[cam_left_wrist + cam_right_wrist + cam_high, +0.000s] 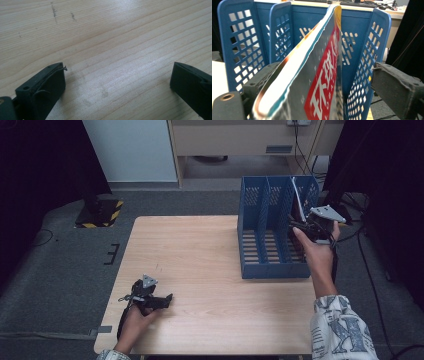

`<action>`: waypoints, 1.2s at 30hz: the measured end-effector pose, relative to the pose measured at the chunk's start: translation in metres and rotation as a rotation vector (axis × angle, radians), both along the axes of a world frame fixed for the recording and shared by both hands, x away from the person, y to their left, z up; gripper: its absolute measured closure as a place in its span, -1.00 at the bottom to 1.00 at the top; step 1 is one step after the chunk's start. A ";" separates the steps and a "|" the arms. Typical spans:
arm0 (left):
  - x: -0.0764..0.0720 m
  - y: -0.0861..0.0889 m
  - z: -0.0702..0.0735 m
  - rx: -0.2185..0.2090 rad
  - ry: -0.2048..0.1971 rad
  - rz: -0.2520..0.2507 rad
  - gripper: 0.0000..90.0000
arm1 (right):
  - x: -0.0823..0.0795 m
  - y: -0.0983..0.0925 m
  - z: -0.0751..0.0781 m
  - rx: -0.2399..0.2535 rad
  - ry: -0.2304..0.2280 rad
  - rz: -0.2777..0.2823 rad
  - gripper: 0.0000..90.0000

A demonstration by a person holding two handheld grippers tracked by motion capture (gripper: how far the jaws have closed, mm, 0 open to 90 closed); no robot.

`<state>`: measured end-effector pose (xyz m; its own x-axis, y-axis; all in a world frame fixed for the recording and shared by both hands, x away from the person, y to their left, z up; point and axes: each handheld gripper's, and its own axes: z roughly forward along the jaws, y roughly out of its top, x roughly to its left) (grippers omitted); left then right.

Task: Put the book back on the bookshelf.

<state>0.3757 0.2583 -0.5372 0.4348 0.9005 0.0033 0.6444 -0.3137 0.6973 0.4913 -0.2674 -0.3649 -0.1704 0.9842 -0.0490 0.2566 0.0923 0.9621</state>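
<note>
A blue file rack (265, 227) with several upright slots stands on the right part of the wooden table (200, 250). A magazine (298, 200) with a red panel and white characters leans upright in its rightmost slot. My right gripper (299, 226) is at the rack's open front. In the right gripper view the magazine (322, 75) stands between the jaws of my right gripper (324, 67); the right jaw stays well clear of it. The rack's perforated walls (239, 37) rise behind. My left gripper (159, 300) rests low on the table near the front left, and the left gripper (118, 67) holds nothing between its wide jaws.
A stand base with yellow and black stripes (102, 212) sits on the grey floor beyond the table's left corner. Cables (360, 205) lie on the floor right of the rack. Bare tabletop stretches between the two hands.
</note>
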 end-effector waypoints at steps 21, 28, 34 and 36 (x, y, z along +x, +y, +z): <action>0.000 0.000 0.000 0.000 0.000 0.000 -1.00 | -0.018 0.000 -0.003 0.023 0.013 0.048 -0.82; 0.000 0.000 0.000 0.000 0.000 -0.001 -1.00 | -0.031 -0.002 -0.006 0.023 0.022 0.074 -0.87; 0.000 -0.001 0.000 -0.002 -0.001 -0.001 -1.00 | -0.041 -0.001 -0.011 0.016 0.030 0.088 -0.88; 0.000 0.000 0.000 0.001 0.000 -0.003 -1.00 | -0.046 -0.001 -0.012 0.016 0.026 0.098 -0.88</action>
